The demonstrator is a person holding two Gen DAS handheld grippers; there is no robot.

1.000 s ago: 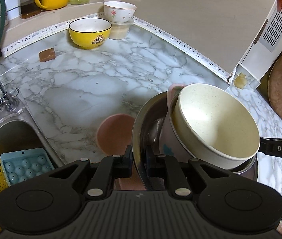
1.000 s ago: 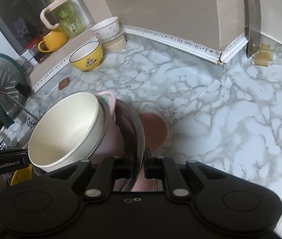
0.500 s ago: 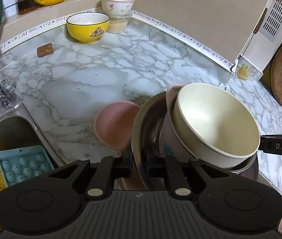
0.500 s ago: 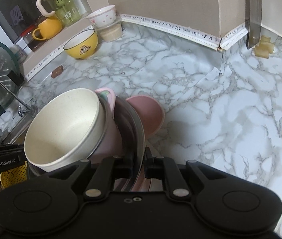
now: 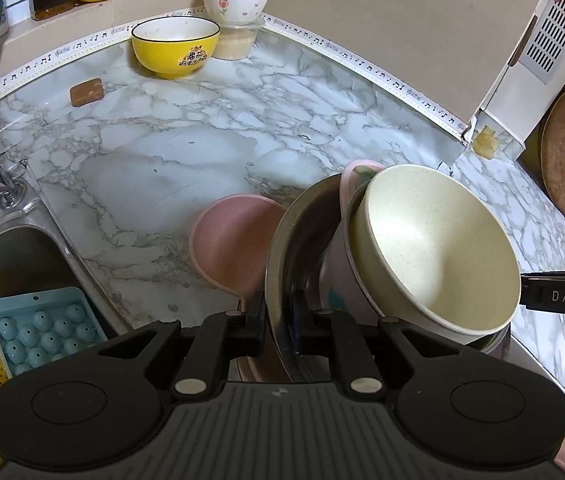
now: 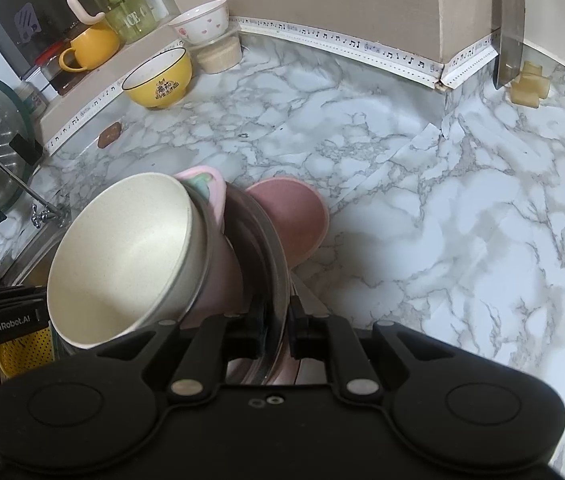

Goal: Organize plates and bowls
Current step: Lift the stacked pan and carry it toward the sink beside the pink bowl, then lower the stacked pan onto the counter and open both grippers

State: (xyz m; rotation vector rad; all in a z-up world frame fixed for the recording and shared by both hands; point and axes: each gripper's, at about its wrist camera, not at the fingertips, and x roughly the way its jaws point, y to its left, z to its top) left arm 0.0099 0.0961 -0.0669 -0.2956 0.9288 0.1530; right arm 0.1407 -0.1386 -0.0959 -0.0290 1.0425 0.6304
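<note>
Plainly, both grippers are clamped nearly shut on opposite edges of one steel bowl's rim: the left gripper (image 5: 278, 332) pinches the steel bowl (image 5: 302, 232) at 6 o'clock of its own view, the right gripper (image 6: 274, 332) likewise in its view. Nested inside sit a pink cup (image 5: 356, 172) and a cream bowl (image 5: 434, 244), the stack tilted above the marble counter (image 5: 186, 148). A pink plate (image 5: 230, 244) shows beneath. At 12 o'clock stands a yellow bowl (image 5: 174, 50) bearing an unreadable emblem. "DAS" marks the right gripper's side, "GenRobot.AI" the left's; a green jug (image 6: 122, 4) reads "ICE".
</note>
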